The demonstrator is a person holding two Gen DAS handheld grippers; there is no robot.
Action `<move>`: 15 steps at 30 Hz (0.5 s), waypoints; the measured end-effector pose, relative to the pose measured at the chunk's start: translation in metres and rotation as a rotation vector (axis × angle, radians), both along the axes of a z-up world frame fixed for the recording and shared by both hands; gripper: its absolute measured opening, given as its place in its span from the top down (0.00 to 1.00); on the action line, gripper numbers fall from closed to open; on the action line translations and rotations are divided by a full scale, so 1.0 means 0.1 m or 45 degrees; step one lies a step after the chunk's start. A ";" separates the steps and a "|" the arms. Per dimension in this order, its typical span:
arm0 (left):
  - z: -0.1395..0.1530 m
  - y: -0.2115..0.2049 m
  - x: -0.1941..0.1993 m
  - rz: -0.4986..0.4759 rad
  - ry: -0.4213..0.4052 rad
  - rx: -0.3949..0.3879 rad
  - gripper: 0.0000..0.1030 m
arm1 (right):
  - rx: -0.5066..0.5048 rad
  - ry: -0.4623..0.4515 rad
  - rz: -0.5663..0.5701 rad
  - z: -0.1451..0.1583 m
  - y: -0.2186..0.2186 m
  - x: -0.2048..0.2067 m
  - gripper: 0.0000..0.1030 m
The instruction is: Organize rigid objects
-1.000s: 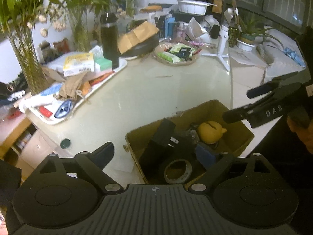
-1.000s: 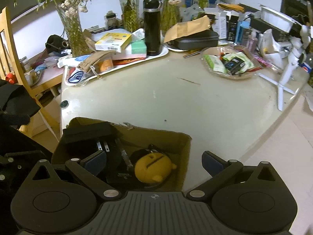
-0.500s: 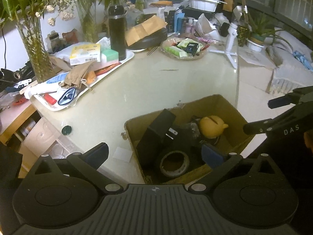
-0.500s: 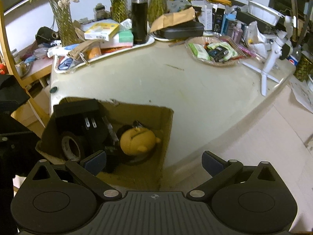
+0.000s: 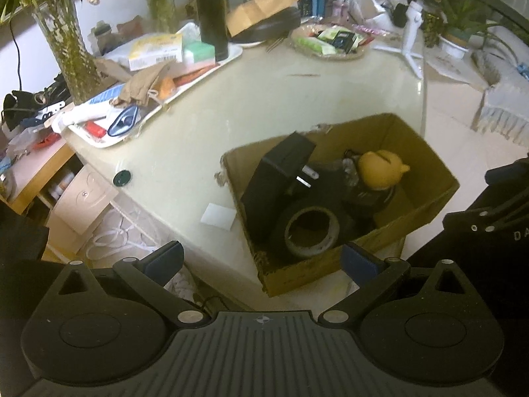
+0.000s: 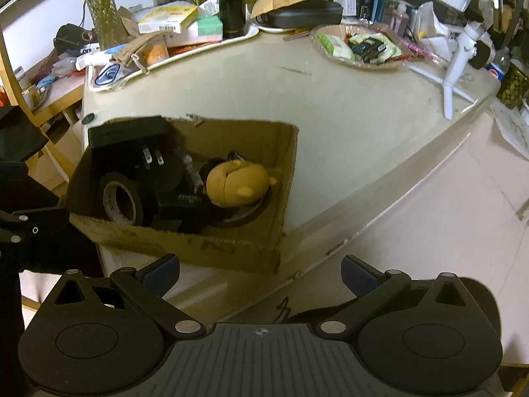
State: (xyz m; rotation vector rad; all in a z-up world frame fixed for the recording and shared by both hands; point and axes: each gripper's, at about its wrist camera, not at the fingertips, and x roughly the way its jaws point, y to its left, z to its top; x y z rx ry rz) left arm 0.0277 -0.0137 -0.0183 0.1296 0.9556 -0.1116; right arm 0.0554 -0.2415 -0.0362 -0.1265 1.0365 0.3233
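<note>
A pale table (image 5: 264, 106) carries it all. Cardboard box (image 5: 426, 213) sits at its near edge, white tray (image 5: 231, 56), wicker basket (image 5: 330, 53) behind.

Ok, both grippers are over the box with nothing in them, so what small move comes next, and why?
Probably lower the left gripper toward the tape roll. Its jaws stand wide and empty, and the roll sits nearest it, at the near end of the cardboard box, with its open ring facing up. The yellow toy lies further in, closer to the right gripper, which is open too.
</note>
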 end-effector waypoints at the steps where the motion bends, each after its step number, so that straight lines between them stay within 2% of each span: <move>1: -0.02 0.00 0.00 0.002 0.003 0.003 0.00 | -0.004 0.005 -0.001 -0.02 0.00 0.00 0.00; 15: -0.19 0.05 0.02 0.015 0.063 -0.009 0.00 | -0.061 0.028 0.004 -0.20 0.09 -0.04 0.00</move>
